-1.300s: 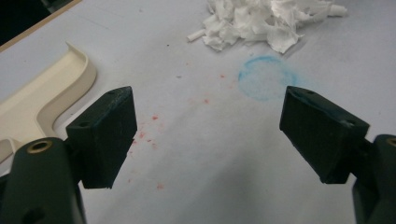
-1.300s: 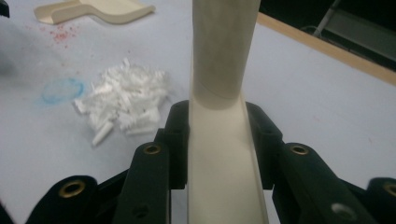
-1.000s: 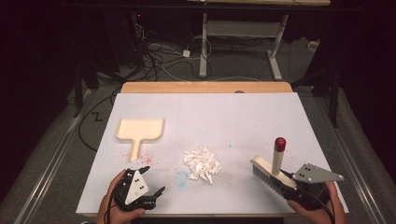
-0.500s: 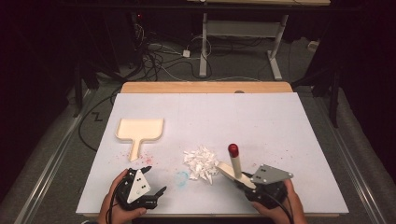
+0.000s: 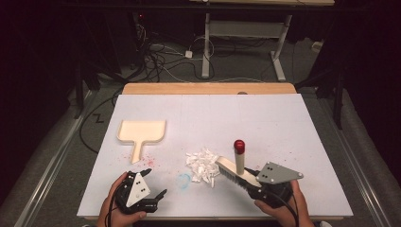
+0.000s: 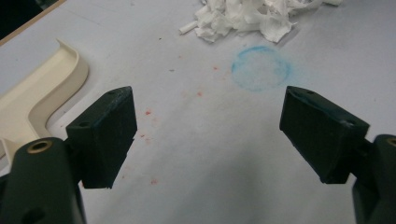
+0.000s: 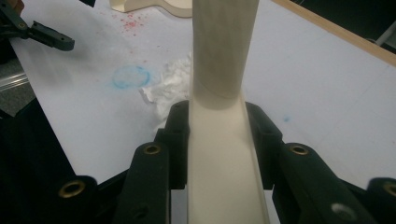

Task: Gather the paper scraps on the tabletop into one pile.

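Black jaws clamp tight on the cream wooden hand brush (image 5: 231,169) at the near right edge: the right gripper (image 5: 255,185) grips the brush's flat back from both sides, as the right gripper view shows close up, with its round handle (image 7: 224,51) rising between the pads. That handle stands up with a red tip (image 5: 239,145), and the bristles sit on the table, touching the right side of the heap of torn white paper scraps (image 5: 202,164). Over at the near left, the left gripper (image 5: 153,183) rests on the white table top (image 5: 283,123) with its jaws spread wide and nothing between them. Just ahead of it lies a faint blue chalk ring (image 6: 260,67), right beside the scraps. Red specks (image 5: 150,160) dot the surface farther on, and beyond them, on the left, lies the cream plastic dustpan (image 5: 142,132), handle pointing near, well apart from the heap.
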`<state>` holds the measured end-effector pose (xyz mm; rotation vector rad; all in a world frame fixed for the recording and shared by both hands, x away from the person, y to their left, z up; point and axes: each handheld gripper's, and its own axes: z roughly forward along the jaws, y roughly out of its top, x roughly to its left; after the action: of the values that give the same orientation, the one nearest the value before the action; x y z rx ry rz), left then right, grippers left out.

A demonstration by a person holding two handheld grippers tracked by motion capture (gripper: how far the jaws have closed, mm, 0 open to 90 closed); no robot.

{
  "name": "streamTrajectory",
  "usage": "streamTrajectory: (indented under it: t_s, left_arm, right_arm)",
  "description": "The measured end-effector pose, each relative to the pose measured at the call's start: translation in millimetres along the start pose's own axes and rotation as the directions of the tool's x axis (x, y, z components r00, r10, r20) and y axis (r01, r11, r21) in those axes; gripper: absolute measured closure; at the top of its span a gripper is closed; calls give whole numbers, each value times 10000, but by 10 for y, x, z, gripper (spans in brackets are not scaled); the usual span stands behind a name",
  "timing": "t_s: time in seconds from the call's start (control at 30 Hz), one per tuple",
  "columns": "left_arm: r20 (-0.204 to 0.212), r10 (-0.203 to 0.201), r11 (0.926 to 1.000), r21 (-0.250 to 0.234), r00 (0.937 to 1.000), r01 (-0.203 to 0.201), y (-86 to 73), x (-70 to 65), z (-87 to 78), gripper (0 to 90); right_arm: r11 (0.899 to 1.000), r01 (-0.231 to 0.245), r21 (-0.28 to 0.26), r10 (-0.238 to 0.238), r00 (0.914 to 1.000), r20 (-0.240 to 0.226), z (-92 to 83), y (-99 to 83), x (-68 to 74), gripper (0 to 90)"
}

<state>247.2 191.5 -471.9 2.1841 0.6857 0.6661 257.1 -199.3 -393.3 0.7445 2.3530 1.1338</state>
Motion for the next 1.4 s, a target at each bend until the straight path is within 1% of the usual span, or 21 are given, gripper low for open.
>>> streamTrajectory:
  t_s: [0.07, 0.13, 0.17, 0.2, 0.27, 0.3, 0.4, 0.43, 0.5, 0.57, 0.67, 0.77, 0.8, 0.9, 0.97, 1.03, 1.17, 1.2, 1.23, 1.3, 1.4]
  left_arm:
    - [-17, 29, 10000, 25, 10000, -29, 2, 0, 2, 179]
    - [-48, 54, 10000, 53, 10000, -53, 2, 3, 4, 179]
    - [-72, 59, 10000, 61, 10000, -59, 2, 6, 3, 179]
    - [-82, 66, 9999, 83, 9999, -66, -1, 13, -2, 179]
    - [-154, 25, 10000, 90, 9999, -24, -7, 21, -10, 179]
    - [-200, 38, 10000, 86, 9998, -37, -8, 25, -18, 178]
    - [-264, -45, 10000, -15, 9996, 45, -4, 36, -33, 179]
    - [-279, -54, 10000, -25, 9996, 53, -1, 35, -36, 179]
    - [-310, -21, 10000, 19, 9995, 22, 2, 30, -38, 179]
    - [-386, -9, 10000, 63, 9993, 12, 0, 30, -41, 178]
    - [-450, -120, 9999, 35, 9989, 122, -13, 48, -45, 179]
    - [-445, -145, 9998, 88, 9989, 150, -19, 57, -38, 179]
    - [-444, -118, 9999, 111, 9989, 123, -19, 53, -35, 178]
    - [-430, -53, 9997, 245, 9991, 64, -24, 49, -11, 179]
    - [-383, -56, 9995, 322, 9993, 68, -27, 48, 7, 178]
    - [-345, -39, 9993, 368, 9994, 52, -25, 40, 19, 178]
    - [-315, 53, 9990, 438, 9995, -39, -20, 20, 27, 179]
    - [-293, 58, 9990, 442, 9996, -45, -21, 15, 28, 179]
    - [-283, 75, 9989, 460, 9996, -62, -22, 13, 26, 178]
    - [-280, 79, 9989, 468, 9996, -65, -24, 9, 19, 179]
    - [-303, 67, 9990, 450, 9995, -53, -28, 3, 8, 179]
  right_arm:
    - [9999, -135, 87, 135, 9999, 5, -92, -46, -79, 680]
    - [9995, -265, 176, 270, 9992, -291, -167, -88, -173, 679]
    - [9994, -233, 246, 241, 9992, -323, -194, -99, -203, 679]
    - [9992, -65, 398, 78, 9994, -342, -232, -113, -238, 679]
    - [9986, 97, 515, -101, 9999, 62, -325, -165, -288, 679]
    - [9985, 18, 552, -23, 10000, 81, -359, -197, -315, 679]
    - [9973, -386, 631, 395, 9991, -135, -422, -289, -402, 679]
    - [9967, -431, 684, 444, 9989, -173, -432, -308, -421, 679]
    - [9956, -548, 762, 582, 9974, -430, -446, -335, -455, 679]
    - [9948, -501, 889, 563, 9961, -682, -439, -340, -477, 679]
    - [9883, -306, 1491, 428, 9960, -789, -351, -343, -517, 679]
    - [9830, -570, 1747, 741, 9929, -934, -246, -362, -603, 679]
    - [9807, -633, 1852, 810, 9927, -895, -215, -363, -640, 678]
    - [9804, -612, 1875, 673, 9974, -263, -101, -359, -761, 658]
    - [9806, -609, 1862, 671, 9974, -274, -28, -348, -845, 626]
    - [9781, -568, 2003, 621, 9979, -199, 44, -317, -948, 607]
    - [9666, -567, 2499, 601, 9982, -60, 166, -314, -1110, 557]
    - [9632, -661, 2604, 705, 9975, -78, 182, -322, -1147, 555]
    - [9626, -771, 2597, 858, 9961, -222, 185, -336, -1191, 559]
    - [9665, -982, 2373, 1154, 9915, -596, 139, -353, -1235, 569]
    - [9726, -990, 2103, 1194, 9890, -867, 25, -336, -1230, 577]
